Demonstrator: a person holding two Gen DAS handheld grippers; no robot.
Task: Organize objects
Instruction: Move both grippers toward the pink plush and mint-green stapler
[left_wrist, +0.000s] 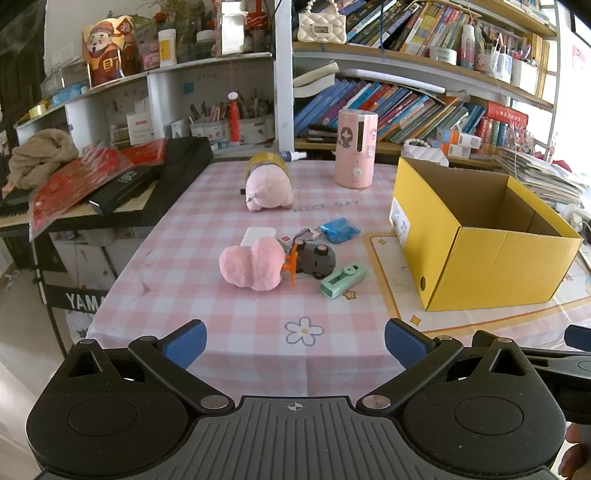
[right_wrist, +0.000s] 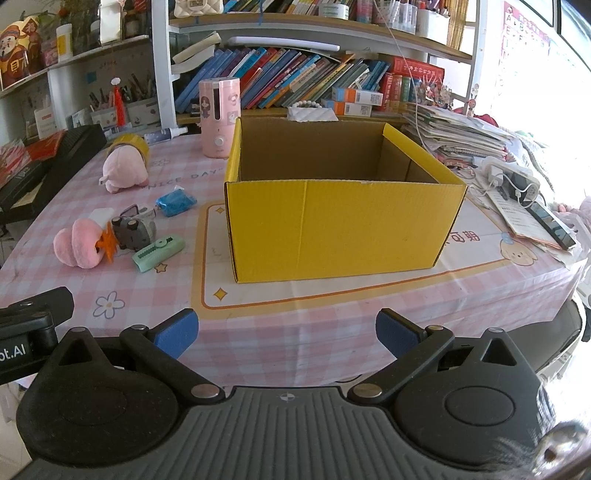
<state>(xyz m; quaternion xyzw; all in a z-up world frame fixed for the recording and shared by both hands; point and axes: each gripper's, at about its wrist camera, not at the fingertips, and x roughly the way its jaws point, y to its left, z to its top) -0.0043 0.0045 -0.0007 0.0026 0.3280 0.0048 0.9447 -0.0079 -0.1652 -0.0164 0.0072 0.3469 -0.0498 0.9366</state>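
While both tongs, left (left_wrist: 295, 343) and right (right_wrist: 287, 333), hang released with blue pads spread, a corrugated yellow box (right_wrist: 340, 221) stands open-topped. Fuzzy pink plush (left_wrist: 253, 267) touches a grey toy car (left_wrist: 314, 258) on the checked table (left_wrist: 184, 280).

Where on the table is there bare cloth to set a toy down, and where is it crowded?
Bare cloth lies between the left gripper and the pink plush, also before the yellow box near the right gripper. It is crowded around the toy car, green case and blue packet.
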